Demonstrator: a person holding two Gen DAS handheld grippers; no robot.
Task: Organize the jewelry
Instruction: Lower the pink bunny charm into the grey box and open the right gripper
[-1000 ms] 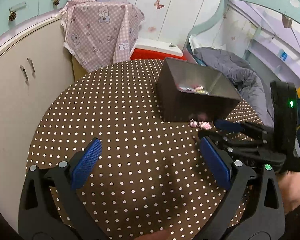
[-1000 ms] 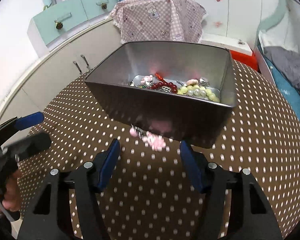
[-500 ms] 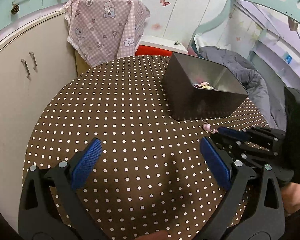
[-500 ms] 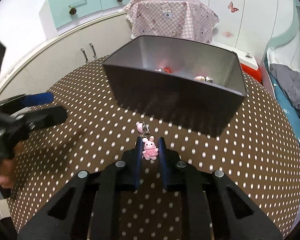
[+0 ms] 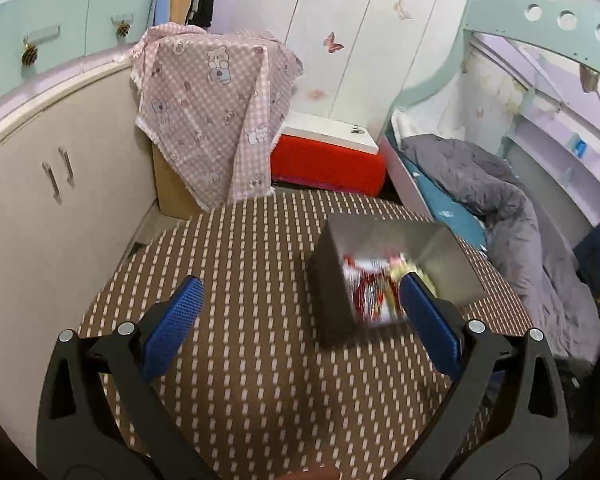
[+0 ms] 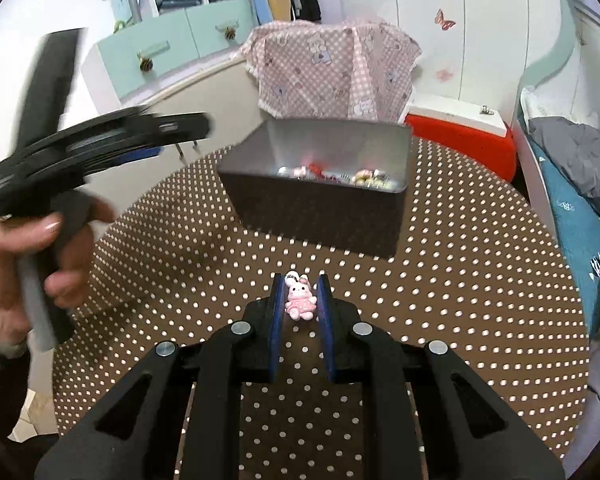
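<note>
1. My right gripper (image 6: 299, 300) has its jaws drawn in narrow on the pink bunny charm (image 6: 299, 299). The blue pads (image 6: 277, 312) press its two flanks, and the body sits between them with the ears and a small metal ring poking out ahead of the tips.

2. The charm is held above the dotted tablecloth (image 6: 460, 280), on my side of the metal tin (image 6: 320, 208) and a short way short of its near wall.

3. I judge the charm to be very light, hard and glossy, probably resin or plastic. That makes it slippery between flat pads, and a squeeze harder than needed could pop it out sideways.

4. The body is the right place to hold it, being the widest and flattest part. I think the ring and any chain on it are too thin and loose to pinch.

5. My left gripper (image 5: 300, 320) has its jaws wide apart and holds nothing. Its view is smeared by motion, with the tin (image 5: 332, 280) just ahead of the right-hand pad (image 5: 428, 320).

6. Inside the tin lie other pieces (image 6: 336, 172): red, pale and silvery beads in a loose heap against the far side. They will slide and tangle easily.

7. My guess is that the charm should be carried over the near wall of the tin and released low.
</note>
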